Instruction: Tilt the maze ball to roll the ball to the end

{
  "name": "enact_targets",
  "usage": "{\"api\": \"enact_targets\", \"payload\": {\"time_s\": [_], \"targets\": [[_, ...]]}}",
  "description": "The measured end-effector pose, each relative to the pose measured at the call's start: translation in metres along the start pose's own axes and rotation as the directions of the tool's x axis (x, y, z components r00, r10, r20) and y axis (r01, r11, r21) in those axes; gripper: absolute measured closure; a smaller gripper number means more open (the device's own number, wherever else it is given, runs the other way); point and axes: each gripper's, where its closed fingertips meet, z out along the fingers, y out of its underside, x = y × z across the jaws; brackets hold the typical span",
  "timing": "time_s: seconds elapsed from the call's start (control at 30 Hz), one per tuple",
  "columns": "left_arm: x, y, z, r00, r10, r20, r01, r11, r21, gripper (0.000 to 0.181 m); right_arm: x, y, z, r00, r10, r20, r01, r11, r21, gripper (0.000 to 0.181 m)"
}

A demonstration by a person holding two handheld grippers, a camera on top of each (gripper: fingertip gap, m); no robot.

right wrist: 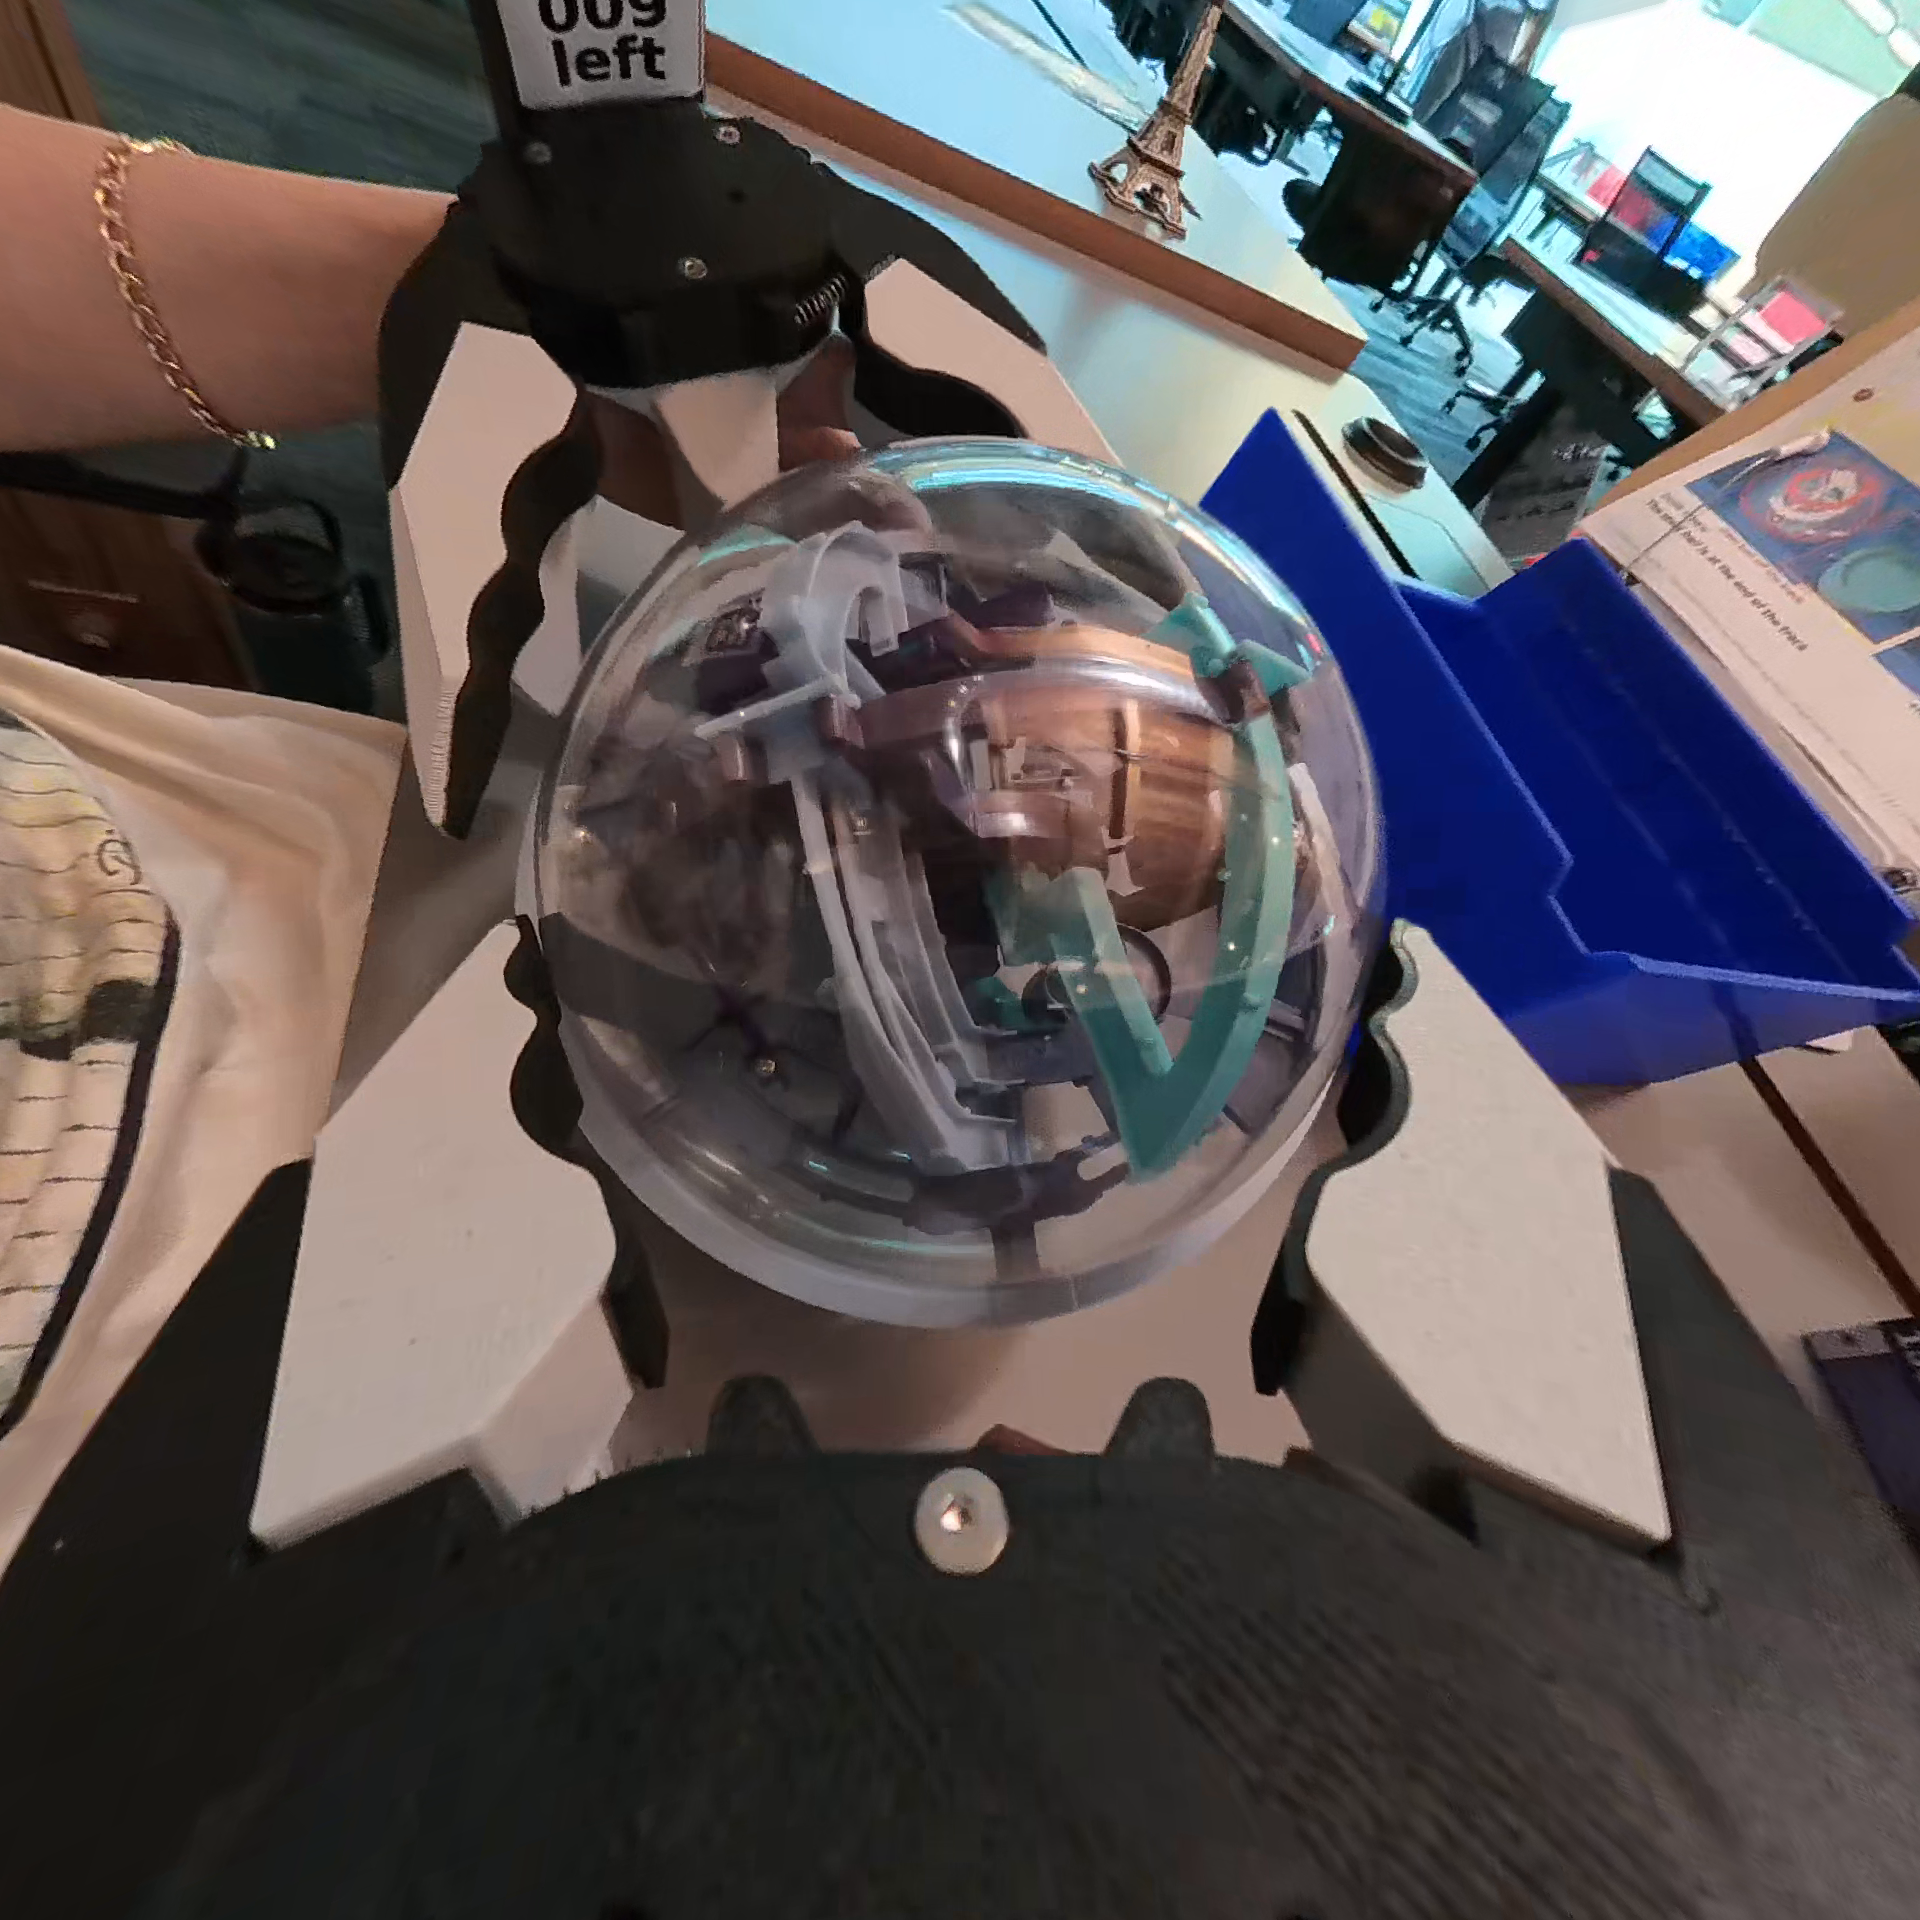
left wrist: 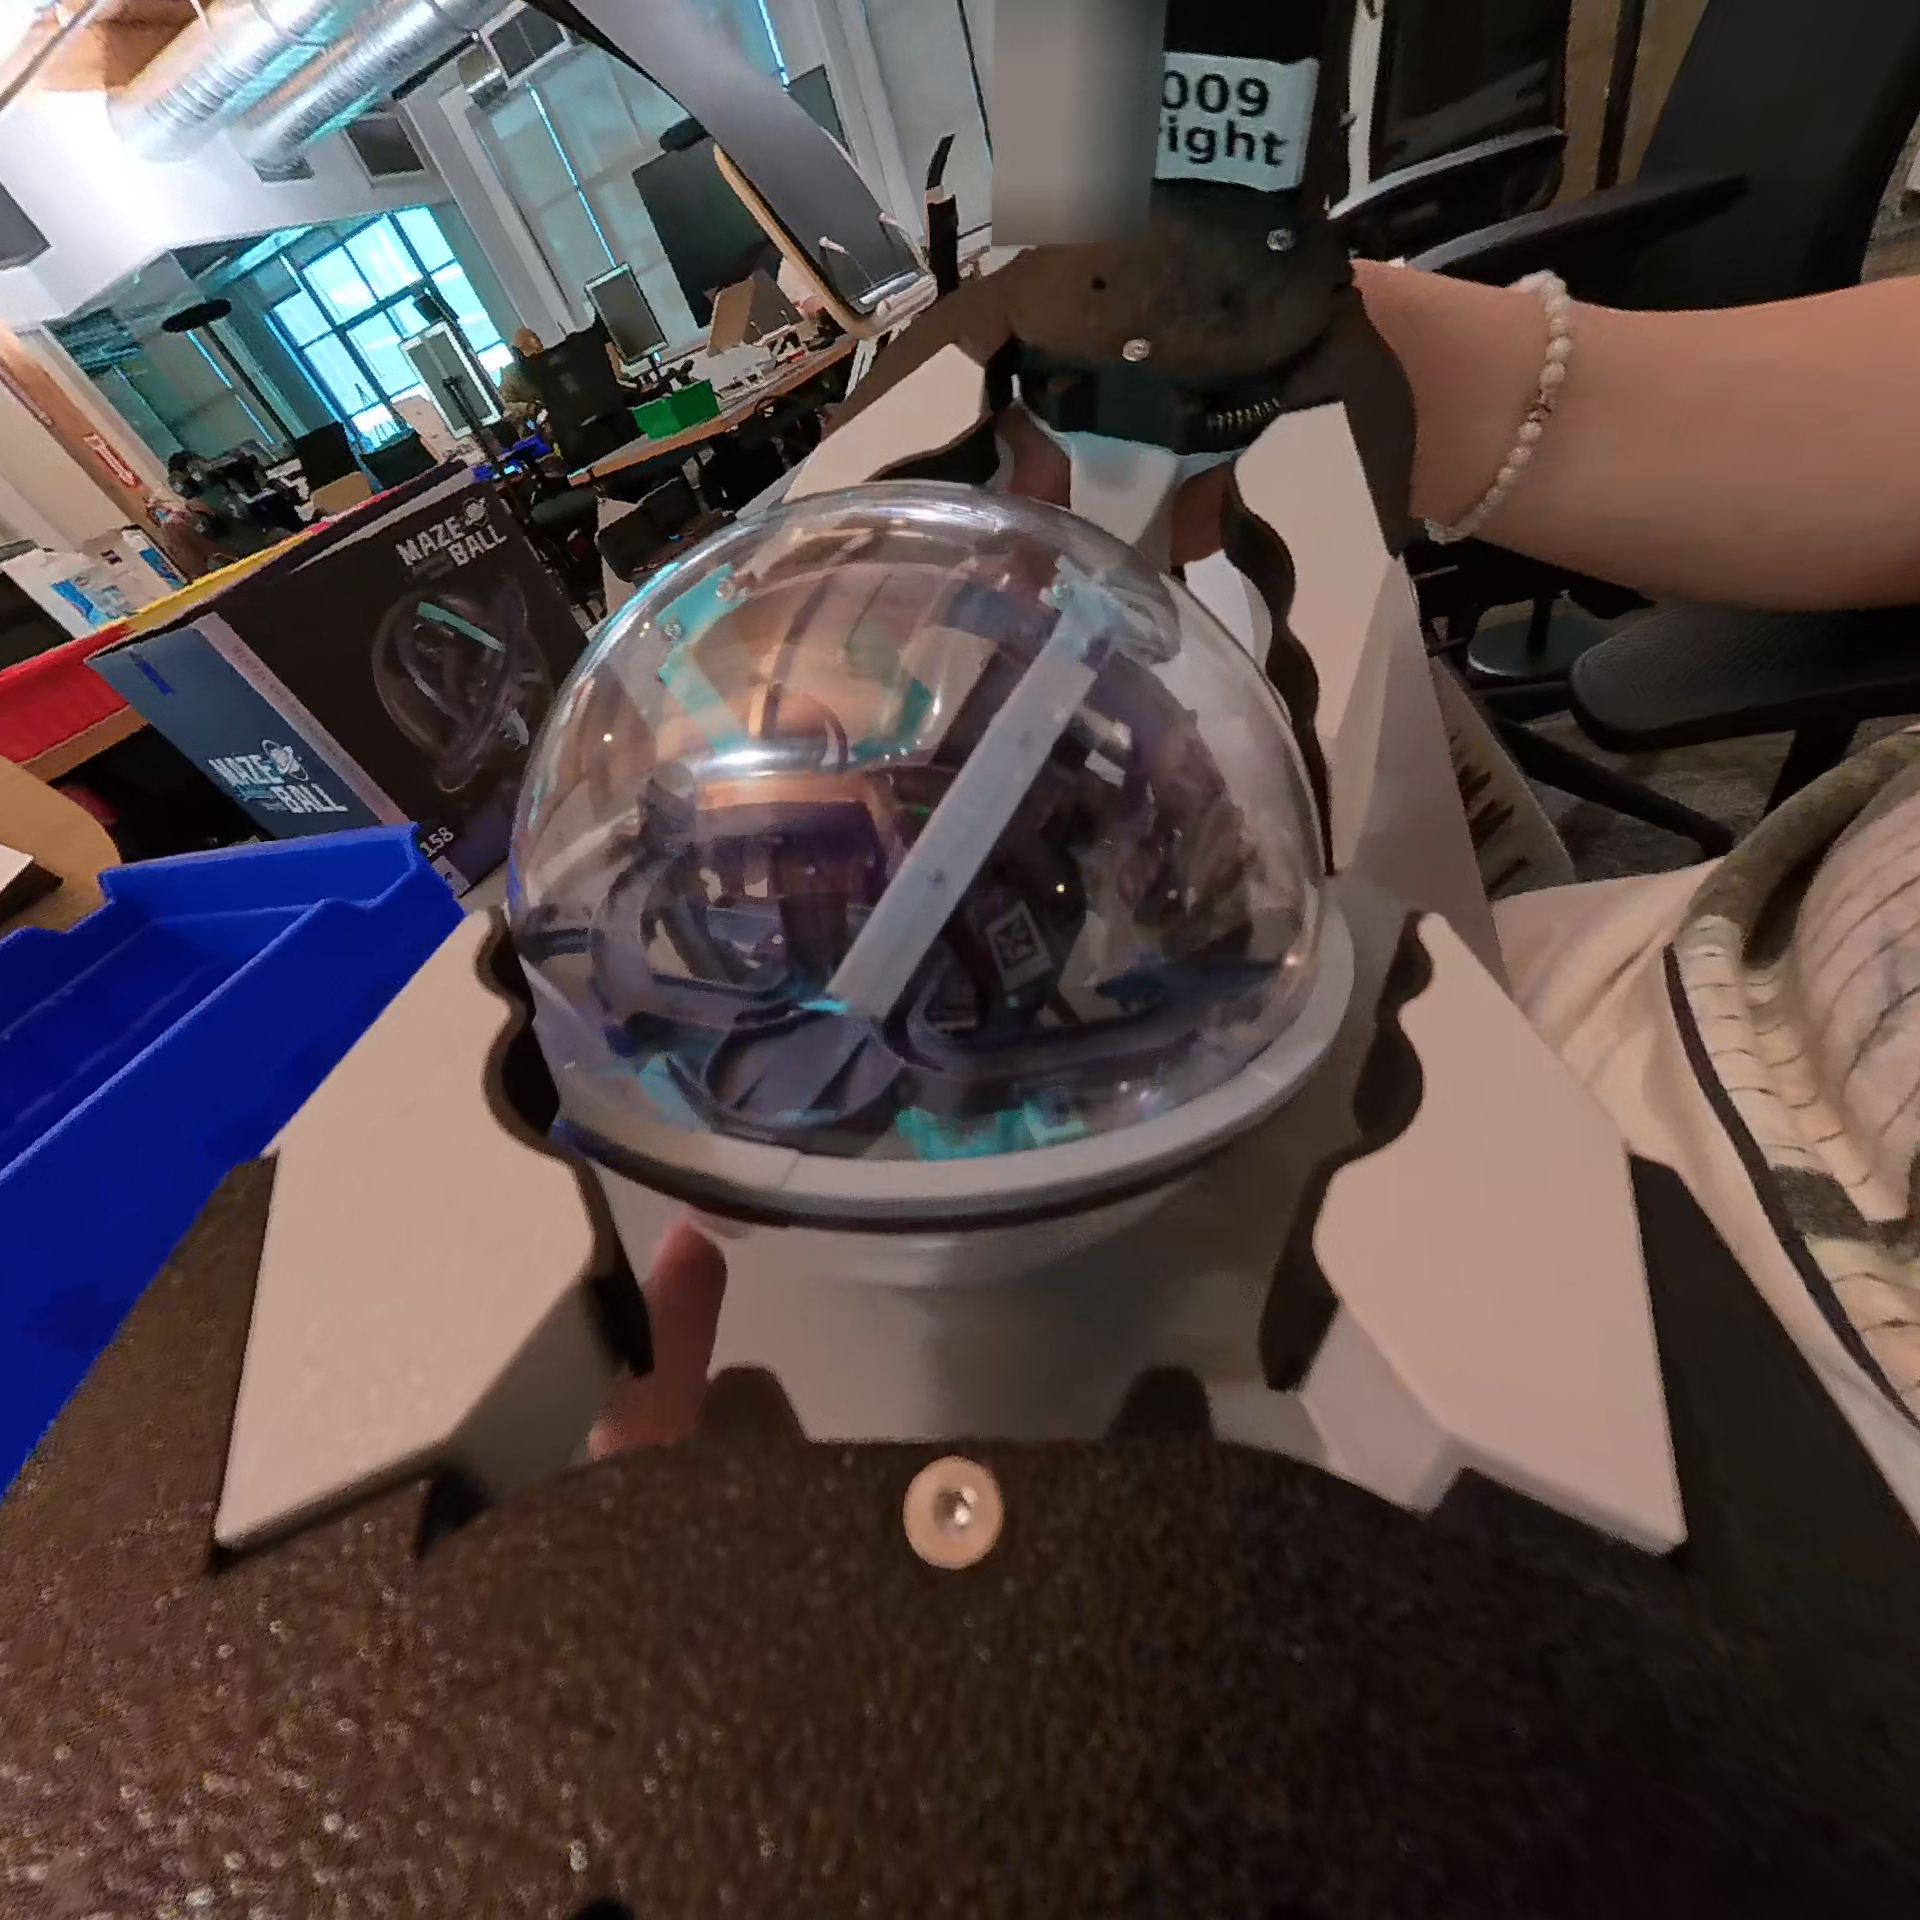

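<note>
one maze ball (left wrist: pixel 914 873), a clear sphere packed with grey, purple and teal tracks and a copper-coloured core, sits lifted between two grippers that face each other across it. the little rolling ball inside cannot be picked out.

nearest in the left wrist view, the left gripper (left wrist: pixel 951 1039) has its two white-faced fingers (left wrist: pixel 416 1195) spread wide, their dark wavy inner edges pressed to the maze ball's sides near the grey equator band. in the right wrist view the right gripper (right wrist: pixel 956 1060) does the same from the opposite side, fingers (right wrist: pixel 1475 1320) spread to the sphere's width and touching it left and right. each gripper appears beyond the maze ball in the other's view, a bare wrist behind it, one bracelet on each.

just beside the maze ball lies one blue bin (right wrist: pixel 1621 831), open and tilted in the picture, on a pale table (right wrist: pixel 1143 312). past the bin are printed sheets (right wrist: pixel 1766 582). behind the maze ball in the left wrist view stands one dark box (left wrist: pixel 353 665) picturing the same toy. the person's light shirt (left wrist: pixel 1704 1060) is close on the other side. farther off on the table stands one small tower model (right wrist: pixel 1153 145), then office chairs (left wrist: pixel 1704 665) and desks.
</note>
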Motion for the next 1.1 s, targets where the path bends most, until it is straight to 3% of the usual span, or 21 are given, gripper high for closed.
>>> {"api": "enact_targets", "payload": {"time_s": [0.03,0.43,0.67,0.83,1.0,1.1], "targets": [[0.001,0.001,0.001,1.0,0.009,-0.001,-0.009,1.0,-0.003,0.028,-0.001,0.001,-0.001,1.0,0.012,0.01,-0.012,1.0,-0.004,0.033],[-0.002,0.001,-0.002,0.984,-0.176,-0.039,0.176,0.984,-0.005,0.032,-0.003,-0.001,0.0,0.96,0.275,0.047,-0.273,0.961,-0.044,0.033],[-0.004,0.003,-0.013,0.987,-0.159,-0.035,0.158,0.987,-0.031,0.038,-0.003,0.0,0.001,0.945,0.326,-0.04,-0.328,0.934,-0.144,0.034],[-0.002,0.015,-0.015,0.998,-0.065,-0.023,0.061,0.989,-0.135,0.038,-0.002,-0.004,0.002,0.908,0.414,-0.061,-0.418,0.899,-0.131,0.038],[-0.001,0.022,-0.012,0.999,-0.041,-0.011,0.038,0.975,-0.218,0.032,-0.005,-0.007,0.001,0.944,0.324,-0.064,-0.33,0.932,-0.149,0.039],[-0.003,0.036,-0.015,1.0,-0.016,-0.002,0.014,0.952,-0.305,0.036,-0.002,-0.012,-0.003,0.987,0.15,-0.056,-0.155,0.982,-0.106,0.044]]}}
